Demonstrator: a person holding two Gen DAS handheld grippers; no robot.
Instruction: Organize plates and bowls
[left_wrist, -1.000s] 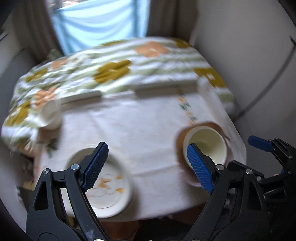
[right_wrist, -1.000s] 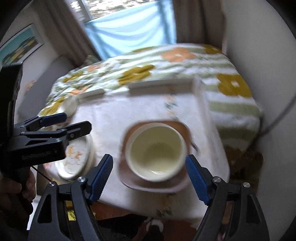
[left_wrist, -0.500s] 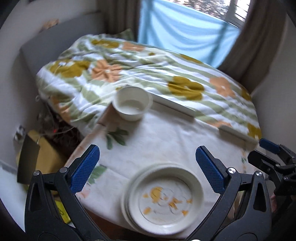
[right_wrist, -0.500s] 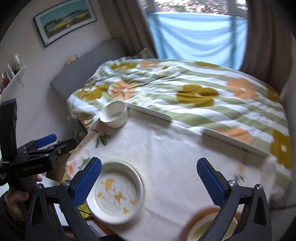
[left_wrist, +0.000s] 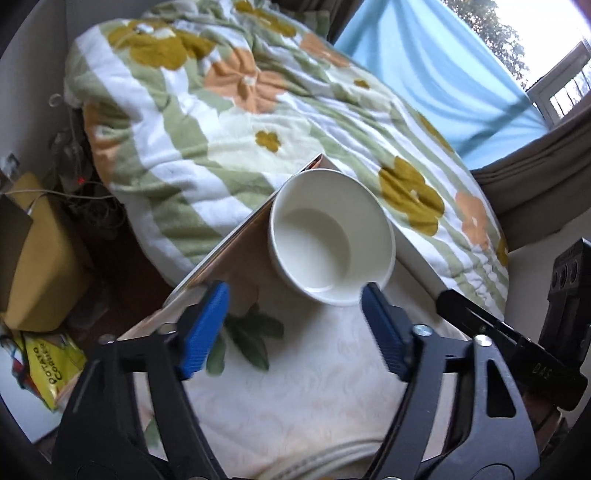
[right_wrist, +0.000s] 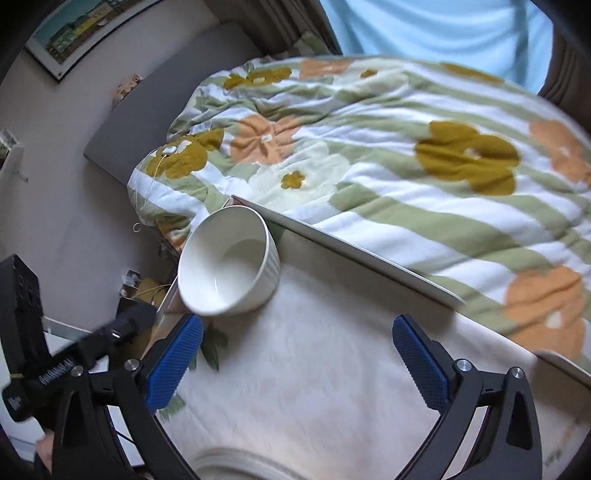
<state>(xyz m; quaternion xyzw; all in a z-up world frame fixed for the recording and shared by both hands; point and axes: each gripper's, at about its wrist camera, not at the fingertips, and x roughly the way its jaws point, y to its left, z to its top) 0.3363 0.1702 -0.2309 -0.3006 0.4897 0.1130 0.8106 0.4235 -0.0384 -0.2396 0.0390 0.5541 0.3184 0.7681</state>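
Left gripper: jaws closing, blue pads apart, nothing pressed between them yet. Near rim of the white bowl sits just above the right-hand pad in the left wrist view; touching or just short of it, cannot tell. Half a second ago this view had a patterned plate low centre and the bowl small, upper left of middle. Now the bowl fills the centre and only a pale plate rim shows at the bottom edge. Reading: the left hand has passed over the plate and gone for the bowl.

Right gripper: jaws wide, empty, bare tablecloth between the pads. Bowl sits left of centre in this view, above the left-hand pad and clear of it. Left gripper's black body enters from lower left. The second bowl, seen at the bottom edge half a second ago, is out of frame; both hands have swung toward the far table corner.

Bowl stands upright, empty, at the table corner by the raised edge strip, flowered bedcover beyond.

Judgement: pick-up of this bowl is about to start, likely by the left hand; no stacking done yet. Bowl near the table edge, so a clumsy pinch on the rim could tip it off.
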